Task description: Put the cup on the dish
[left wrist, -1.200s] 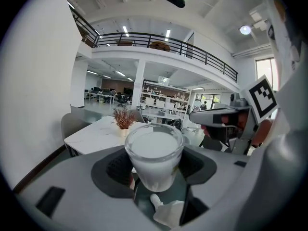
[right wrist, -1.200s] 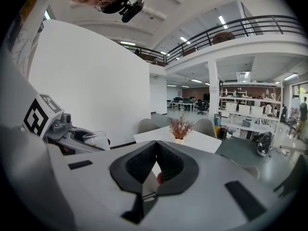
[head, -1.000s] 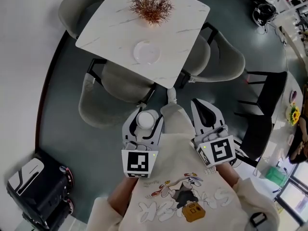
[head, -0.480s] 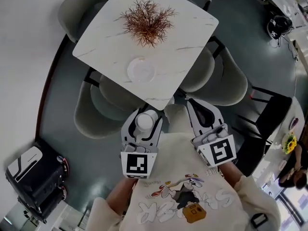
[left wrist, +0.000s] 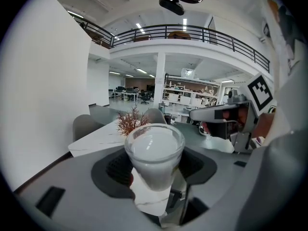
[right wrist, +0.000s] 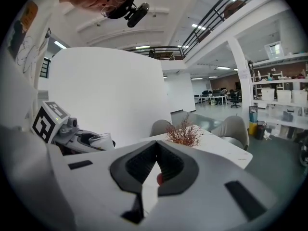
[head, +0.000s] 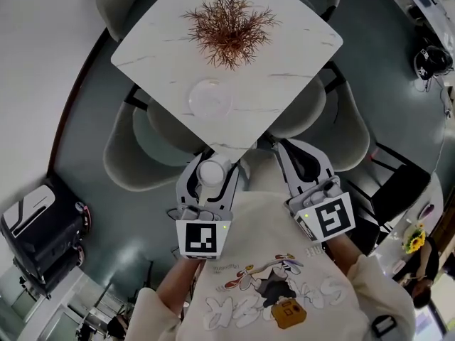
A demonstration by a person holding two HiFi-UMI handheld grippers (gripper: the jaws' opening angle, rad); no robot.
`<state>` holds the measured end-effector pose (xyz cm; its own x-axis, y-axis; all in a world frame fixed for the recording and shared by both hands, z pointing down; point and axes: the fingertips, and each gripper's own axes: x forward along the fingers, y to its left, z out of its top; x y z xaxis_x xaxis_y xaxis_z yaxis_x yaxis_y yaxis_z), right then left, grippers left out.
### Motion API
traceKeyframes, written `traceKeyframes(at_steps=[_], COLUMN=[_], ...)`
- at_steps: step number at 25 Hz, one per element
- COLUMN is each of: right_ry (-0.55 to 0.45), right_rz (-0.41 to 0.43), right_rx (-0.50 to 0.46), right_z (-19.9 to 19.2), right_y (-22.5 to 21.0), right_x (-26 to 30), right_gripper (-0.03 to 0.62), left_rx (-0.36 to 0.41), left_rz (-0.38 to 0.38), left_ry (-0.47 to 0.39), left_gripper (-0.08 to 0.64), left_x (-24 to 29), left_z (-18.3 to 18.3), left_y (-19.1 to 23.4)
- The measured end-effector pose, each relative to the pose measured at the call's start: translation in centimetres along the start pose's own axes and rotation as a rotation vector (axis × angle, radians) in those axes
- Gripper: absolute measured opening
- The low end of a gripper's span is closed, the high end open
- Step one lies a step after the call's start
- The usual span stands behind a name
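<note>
My left gripper is shut on a frosted white cup, held upright in the air just short of the marble table's near corner. In the left gripper view the cup fills the space between the pads, its rim uppermost. A clear round dish lies on the table near that corner, in front of a dried reddish plant. To the right, level with the left one, my right gripper is shut and holds nothing; its tips meet.
Grey upholstered chairs are tucked in around the table, one directly below the dish's side. A black wheeled case stands on the floor at lower left, a black chair at right.
The table and dish have come closer to both grippers. The cup stays in the left gripper, and the right gripper remains shut beside it.
</note>
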<state>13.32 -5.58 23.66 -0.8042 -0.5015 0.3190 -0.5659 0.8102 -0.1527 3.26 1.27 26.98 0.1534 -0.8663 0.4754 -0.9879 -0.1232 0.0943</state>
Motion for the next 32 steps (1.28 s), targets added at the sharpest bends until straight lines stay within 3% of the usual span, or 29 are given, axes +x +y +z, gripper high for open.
traceKeyframes(at_steps=[10, 15, 19, 23, 32], right_ry=[0.017, 0.015, 0.023, 0.044, 0.072], right_rz=[0.067, 0.09, 0.095, 0.091, 0.127], right_rx=[-0.012, -0.015, -0.062, -0.013, -0.079], right_z=[0.9, 0.9, 0.1, -0.3, -1.3], right_y=[1.3, 2.2, 2.4, 3.2, 4.6], right_x=[2.0, 3.0, 3.6, 4.6, 7.5], right_gripper=[0.005, 0.005, 0.005, 0.005, 0.005], left_rx=[0.004, 0.027, 0.031, 0.079, 0.135], left_rz=[-0.003, 0.014, 0.022, -0.002, -0.026], left_ry=[0.03, -0.005, 0.0, 0.013, 0.012], left_gripper=[0.272, 0.272, 0.272, 0.272, 0.272], left_x=[1.3, 1.7, 1.8, 2.2, 3.1], left_z=[-0.2, 0.2, -0.4, -0.6, -1.2], left_y=[1.1, 2.2, 2.5, 2.9, 4.9])
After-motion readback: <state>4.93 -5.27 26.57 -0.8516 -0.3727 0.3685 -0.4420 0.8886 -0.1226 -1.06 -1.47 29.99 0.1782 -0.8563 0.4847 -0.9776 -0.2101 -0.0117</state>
